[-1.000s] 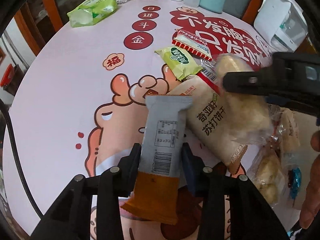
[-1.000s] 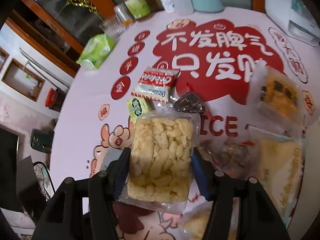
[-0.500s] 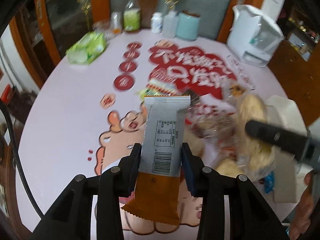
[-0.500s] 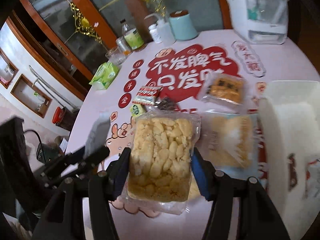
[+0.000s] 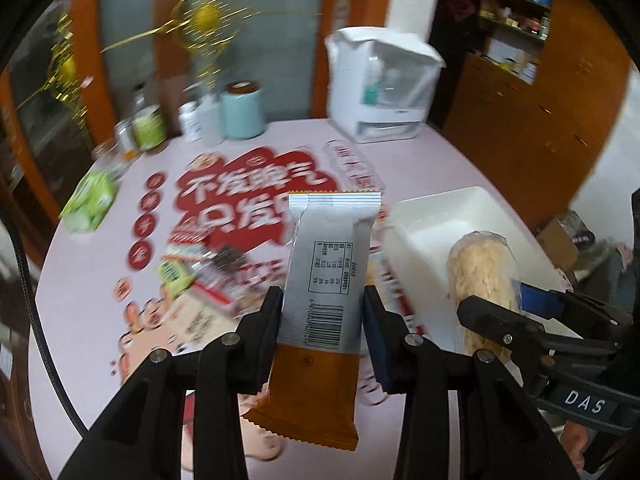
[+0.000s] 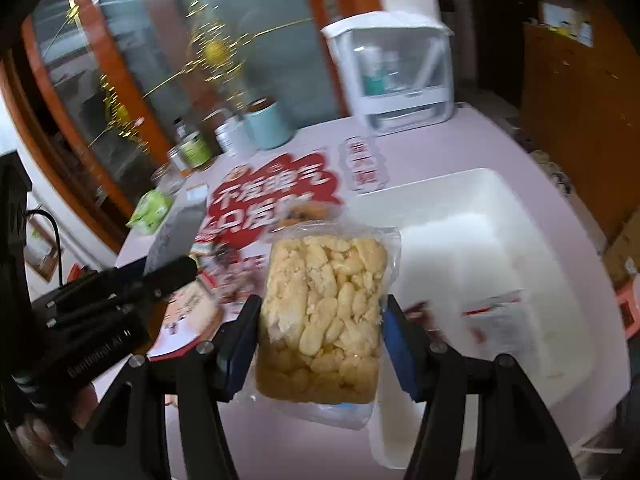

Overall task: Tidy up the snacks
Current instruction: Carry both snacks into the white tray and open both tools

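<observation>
Snacks are in the air on both sides: the left gripper (image 5: 322,316) has its jaws clenched on the grey-and-orange wafer packet (image 5: 324,300), held upright by its middle with the barcode side facing the camera, and the right gripper (image 6: 320,330) has its jaws clamped on the clear bag of puffed rice crackers (image 6: 324,316), also upright and well clear of the counter (image 5: 100,312). Judging by this, the step in hand is the carry, with both packets lifted and headed for the white bin (image 6: 480,248), which stands open at the counter's right side and already seems to hold a red-and-white packet (image 6: 496,324) (blur makes its contents hard to read). In the left view the cracker bag hangs roughly over the bin's near wall, while the wafer packet is beside it, over the counter. Behind, the remaining snacks (image 5: 200,276) lie scattered on the red-and-pink printed cover, smeared by motion; further back stand a teal canister (image 5: 243,110), bottles and a white appliance (image 5: 380,92). The next move probably calls for bringing each packet over the bin's opening, lowering it inside and only then releasing, one side at a time so the two grippers do not crowd each other.
</observation>
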